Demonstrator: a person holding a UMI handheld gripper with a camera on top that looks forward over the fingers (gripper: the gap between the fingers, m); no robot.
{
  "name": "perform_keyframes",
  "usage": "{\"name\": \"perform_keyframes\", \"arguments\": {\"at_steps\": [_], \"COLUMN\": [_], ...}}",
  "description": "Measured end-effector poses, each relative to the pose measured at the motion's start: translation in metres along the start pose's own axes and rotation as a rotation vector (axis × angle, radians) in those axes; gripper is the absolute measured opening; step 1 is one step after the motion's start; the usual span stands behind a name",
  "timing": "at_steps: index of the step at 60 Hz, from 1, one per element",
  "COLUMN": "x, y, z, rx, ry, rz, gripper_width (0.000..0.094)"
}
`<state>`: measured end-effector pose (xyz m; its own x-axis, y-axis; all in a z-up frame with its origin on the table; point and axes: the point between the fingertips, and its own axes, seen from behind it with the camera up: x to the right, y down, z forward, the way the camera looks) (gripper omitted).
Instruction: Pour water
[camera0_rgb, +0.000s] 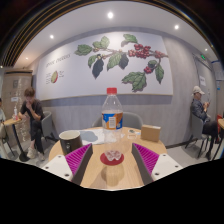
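Observation:
A clear plastic water bottle (112, 112) with a white label stands upright on the wooden table (95, 172), beyond the fingers. A small clear glass (111, 154) sits on a red coaster (104, 160) just in front of the bottle, between the fingertips with a wide gap on each side. My gripper (111, 162) is open and empty, its pink pads (76, 158) spread far apart to the left and right of the glass.
A dark cup (70, 140) stands on the table to the left of the bottle, a tan box (150, 133) to its right. People sit at the far left (30, 115) and far right (199, 108). A wall with a leaf and berry mural (120, 58) is behind.

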<state>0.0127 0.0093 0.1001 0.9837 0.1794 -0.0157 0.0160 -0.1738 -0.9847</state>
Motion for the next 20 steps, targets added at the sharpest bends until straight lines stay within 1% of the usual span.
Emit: {"name": "perform_keyframes", "arguments": {"at_steps": [4, 9, 13, 20], "x": [-0.008, -0.021, -0.034, -0.049], "y": [0.008, 0.021, 0.028, 0.029], "z": [-0.024, -0.059, -0.073, -0.088], "rx": [-0.007, -0.009, -0.018, 0.001], "ry": [-0.009, -0.046, -0.075, -0.100], "rz": [0.012, 0.028, 0.038, 0.025], "gripper_width": [0.0854, 0.0854, 0.0852, 0.0851]}}
